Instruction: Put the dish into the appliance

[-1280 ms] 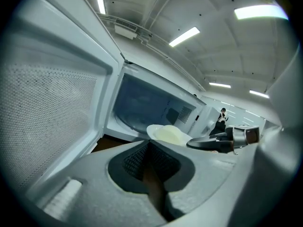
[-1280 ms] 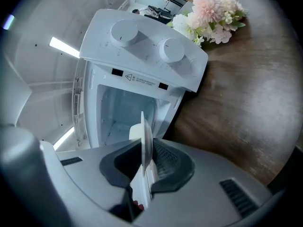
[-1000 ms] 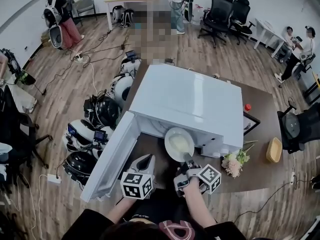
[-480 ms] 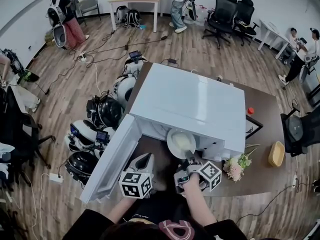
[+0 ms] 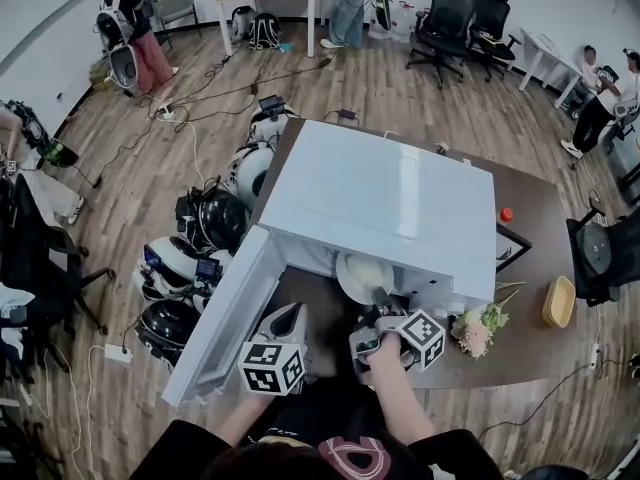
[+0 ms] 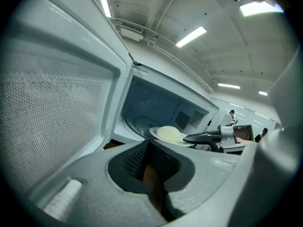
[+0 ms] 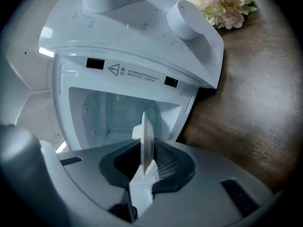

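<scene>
Brown table (image 5: 525,243) carries a white microwave (image 5: 380,198), door (image 5: 225,313) swung open. Plate (image 5: 362,271) of pale food is halfway into the cavity mouth, rim clamped by right gripper (image 5: 380,301). Left gripper (image 5: 293,316) closed, empty, beside the door.

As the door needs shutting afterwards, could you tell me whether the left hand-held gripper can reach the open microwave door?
Probably yes: the left hand-held gripper sits right beside the microwave door, with nothing between them; the plate and the right hand-held gripper lie to its other side.
</scene>
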Action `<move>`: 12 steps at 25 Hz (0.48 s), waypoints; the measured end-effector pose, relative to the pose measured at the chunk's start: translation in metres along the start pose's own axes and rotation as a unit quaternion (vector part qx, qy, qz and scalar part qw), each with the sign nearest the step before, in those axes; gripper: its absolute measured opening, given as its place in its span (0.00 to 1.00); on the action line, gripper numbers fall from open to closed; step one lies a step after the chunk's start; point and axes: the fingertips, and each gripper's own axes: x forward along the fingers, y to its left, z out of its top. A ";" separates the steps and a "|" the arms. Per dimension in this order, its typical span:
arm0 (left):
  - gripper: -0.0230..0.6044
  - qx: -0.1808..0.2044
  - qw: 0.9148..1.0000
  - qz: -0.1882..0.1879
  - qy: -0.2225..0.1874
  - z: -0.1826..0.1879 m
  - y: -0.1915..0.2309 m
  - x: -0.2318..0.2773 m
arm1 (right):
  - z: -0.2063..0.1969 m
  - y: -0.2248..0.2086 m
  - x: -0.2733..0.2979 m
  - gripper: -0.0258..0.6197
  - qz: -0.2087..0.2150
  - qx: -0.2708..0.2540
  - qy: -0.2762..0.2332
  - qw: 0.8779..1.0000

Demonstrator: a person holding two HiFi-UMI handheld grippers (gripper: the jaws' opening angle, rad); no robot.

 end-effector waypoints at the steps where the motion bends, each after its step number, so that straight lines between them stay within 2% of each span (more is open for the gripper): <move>1: 0.05 0.000 1.000 0.001 0.001 0.000 0.001 0.000 | 0.000 0.000 0.001 0.15 -0.001 -0.005 0.000 1.000; 8: 0.05 -0.002 1.000 0.003 0.003 0.001 0.003 0.000 | 0.001 0.000 0.011 0.14 -0.009 -0.036 -0.005 0.999; 12: 0.05 0.003 1.000 0.007 0.002 0.000 0.003 -0.001 | 0.003 -0.002 0.017 0.14 0.000 -0.016 -0.010 1.000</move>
